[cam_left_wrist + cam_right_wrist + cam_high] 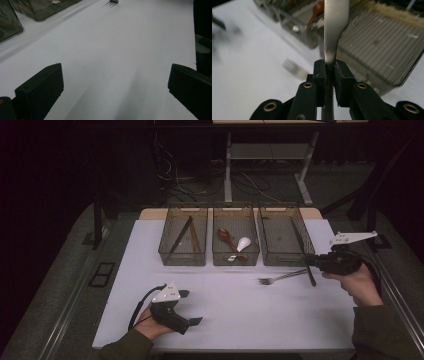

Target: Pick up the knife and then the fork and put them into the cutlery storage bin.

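The right claw (pixel 330 65) is closed narrowly on a long flat silver metal utensil (pixel 336 25), probably a table knife. It grips the thin part, so the long piece stands across the jaws, above the near rim of the right one of the clear brownish plastic bins (pixel 286 261), at about 3 o'clock on the white counter (pixel 235 320). I judge the main risk is turning: the pads pinch only a small place, and the heavier wide end could swing or slide out and fall outside the bin. The lower end could also knock the bin rim, or touch the silver metal fork (pixel 280 278) lying on the counter just beside it toward 9 o'clock, and push it away. The left claw (pixel 192 307) rests at 7 o'clock with its jaws wide and nothing between them. By count: three bins in a row at 12 o'clock, one fork, one held utensil, two thin dark sticks (pixel 181 237) in the left bin as far as I can tell, one red-brown spoon (pixel 224 235) and one white spoon (pixel 243 243) in the middle bin.
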`<state>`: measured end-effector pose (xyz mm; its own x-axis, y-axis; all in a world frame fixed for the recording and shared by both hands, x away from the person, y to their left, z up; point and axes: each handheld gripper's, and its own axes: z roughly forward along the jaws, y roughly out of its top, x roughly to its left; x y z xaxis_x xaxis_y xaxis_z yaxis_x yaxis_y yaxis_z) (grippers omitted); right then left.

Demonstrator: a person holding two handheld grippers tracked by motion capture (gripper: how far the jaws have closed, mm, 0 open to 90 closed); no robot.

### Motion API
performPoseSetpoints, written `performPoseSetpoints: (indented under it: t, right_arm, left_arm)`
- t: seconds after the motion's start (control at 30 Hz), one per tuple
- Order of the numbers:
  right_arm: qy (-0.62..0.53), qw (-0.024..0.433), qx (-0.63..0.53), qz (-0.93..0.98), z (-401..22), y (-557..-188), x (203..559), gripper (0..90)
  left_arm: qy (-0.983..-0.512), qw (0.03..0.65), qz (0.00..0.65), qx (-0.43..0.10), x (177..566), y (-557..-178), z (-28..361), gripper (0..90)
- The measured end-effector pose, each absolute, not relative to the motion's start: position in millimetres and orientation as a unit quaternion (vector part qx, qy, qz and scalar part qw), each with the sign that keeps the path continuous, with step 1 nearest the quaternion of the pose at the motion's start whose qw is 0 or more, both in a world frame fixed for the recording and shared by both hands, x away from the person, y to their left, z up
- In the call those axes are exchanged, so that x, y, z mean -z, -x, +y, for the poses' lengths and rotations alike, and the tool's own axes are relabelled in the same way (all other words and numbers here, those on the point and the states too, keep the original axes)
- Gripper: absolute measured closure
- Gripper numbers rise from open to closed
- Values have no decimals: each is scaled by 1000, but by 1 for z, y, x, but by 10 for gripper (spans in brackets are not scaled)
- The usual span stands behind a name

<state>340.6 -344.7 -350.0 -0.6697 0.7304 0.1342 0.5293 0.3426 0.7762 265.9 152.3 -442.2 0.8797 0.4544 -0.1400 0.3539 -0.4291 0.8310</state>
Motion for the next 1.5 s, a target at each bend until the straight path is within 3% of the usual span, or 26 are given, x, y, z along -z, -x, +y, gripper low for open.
performPoseSetpoints:
  t: [0.47,0.83,1.5]
  right_arm:
    - [-414,176,-433,781,-328,-418,299,801]
    - [-474,145,-359,791,-328,-468,340,801]
    - [-508,99,-250,818,-315,-481,385,797]
  left_arm:
    - [-844,478,238,-53,441,-266,154,0]
    - [-844,480,235,-52,442,-266,154,0]
    - [-848,472,233,-60,441,-266,159,0]
